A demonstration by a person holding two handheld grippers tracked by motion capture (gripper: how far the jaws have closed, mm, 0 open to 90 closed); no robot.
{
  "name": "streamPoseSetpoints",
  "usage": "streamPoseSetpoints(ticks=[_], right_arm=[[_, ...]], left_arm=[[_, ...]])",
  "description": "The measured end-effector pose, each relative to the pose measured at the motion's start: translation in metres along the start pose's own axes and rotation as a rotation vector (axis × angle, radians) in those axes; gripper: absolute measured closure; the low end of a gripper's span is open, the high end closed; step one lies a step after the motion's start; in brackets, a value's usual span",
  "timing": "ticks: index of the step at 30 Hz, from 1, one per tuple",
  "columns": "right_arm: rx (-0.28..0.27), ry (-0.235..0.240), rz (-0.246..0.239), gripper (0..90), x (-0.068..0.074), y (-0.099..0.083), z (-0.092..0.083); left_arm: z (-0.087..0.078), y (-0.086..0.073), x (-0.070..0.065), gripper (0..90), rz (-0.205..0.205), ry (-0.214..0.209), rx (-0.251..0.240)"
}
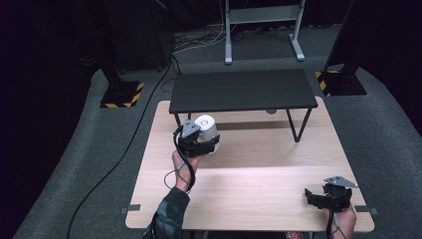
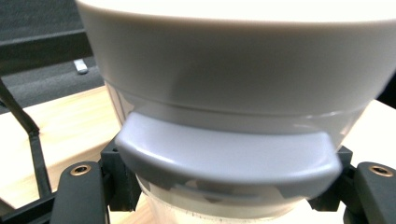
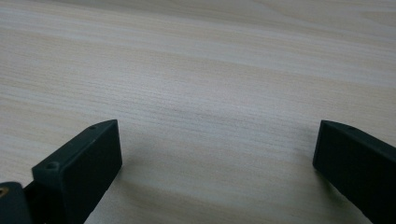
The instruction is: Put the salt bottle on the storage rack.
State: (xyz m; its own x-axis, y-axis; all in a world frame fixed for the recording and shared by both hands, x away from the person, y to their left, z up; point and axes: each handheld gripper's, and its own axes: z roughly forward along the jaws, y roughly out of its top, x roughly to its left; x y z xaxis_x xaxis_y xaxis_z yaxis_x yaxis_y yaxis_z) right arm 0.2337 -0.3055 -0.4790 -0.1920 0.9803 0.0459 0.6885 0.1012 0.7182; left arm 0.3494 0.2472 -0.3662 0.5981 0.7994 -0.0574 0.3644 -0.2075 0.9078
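White container (image 1: 206, 127) with a grey band and a clear lower part sits in the left hand-held gripper (image 1: 198, 143), over the left-middle of the light wood table (image 1: 259, 174), just in front of the small black bench (image 1: 242, 89) standing on the table's far half. Contents can't be made out: in the left gripper view the container (image 2: 233, 84) is very close and blurred, its top cut off by the frame, clear section (image 2: 224, 207) mostly hidden behind the grey band. Whether it's lifted or resting on the table, can't tell. The 2 black jaws sit at either side of the container, clamped on it. Left hand (image 1: 183, 164) comes up from the bottom edge, patterned sleeve (image 1: 169, 214) on the forearm, gripper pointing away from the person, grey 3-cornered plate on top. Right hand-held gripper (image 1: 326, 195) rests low at the near right corner of the table, pointing left, right hand (image 1: 341, 219) partly cut off at the bottom edge. In the right gripper view its jaws stand wide apart with nothing between them, bare wood below. Black cable (image 1: 119, 159) runs across the grey floor left of the table.
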Motion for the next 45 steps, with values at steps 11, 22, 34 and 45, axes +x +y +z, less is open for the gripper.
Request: streamPoseSetpoints(ticks=[11, 22, 34, 45], right_arm=[[0.000, 0.002, 0.003, 0.0, 0.000, 0.000, 0.000], [0.000, 0.000, 0.003, 0.0, 0.000, 0.000, 0.000], [-0.001, 0.001, 0.008, 0.0, -0.001, 0.000, 0.000], [0.002, -0.006, 0.001, 0.0, 0.001, 0.001, 0.001]], left_arm=[[0.011, 0.016, -0.002, 28.8, 0.007, -0.033, 0.015], [0.022, 0.029, -0.003, 28.8, 0.009, -0.057, 0.020], [0.033, 0.045, -0.005, 28.8, 0.008, -0.082, 0.028], [0.040, 0.061, -0.003, 28.8, -0.002, -0.106, 0.027]])
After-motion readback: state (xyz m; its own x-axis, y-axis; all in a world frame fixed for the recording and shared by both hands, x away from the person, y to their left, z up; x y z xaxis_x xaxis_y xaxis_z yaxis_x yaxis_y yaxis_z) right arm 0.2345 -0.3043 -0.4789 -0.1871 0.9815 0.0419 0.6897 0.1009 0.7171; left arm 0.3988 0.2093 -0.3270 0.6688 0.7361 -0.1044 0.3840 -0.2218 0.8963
